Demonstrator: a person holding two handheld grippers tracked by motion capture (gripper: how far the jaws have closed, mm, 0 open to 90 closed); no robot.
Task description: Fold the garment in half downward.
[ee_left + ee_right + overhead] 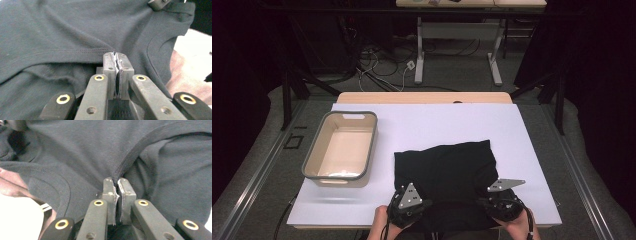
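A black T-shirt (pixel 444 160) lies folded on the white table top (pixel 437 120), near the front edge. My left gripper (pixel 408 199) sits at the shirt's near left corner. In the left gripper view its jaws are shut on a stitched seam of the shirt (pixel 62 30), with fabric pinched between the fingertips (pixel 110 58). My right gripper (pixel 503 194) is at the near right corner. In the right gripper view it is shut on a thick hem of the shirt (pixel 82 150), which runs up from the fingertips (pixel 125 183). A hand holds each gripper at the bottom edge.
A beige tub with a grey rim (pixel 371 145) stands empty on the left of the table. Beyond the far edge are floor cables (pixel 377 65) and the legs of another table (pixel 419 55). Dark curtains flank both sides.
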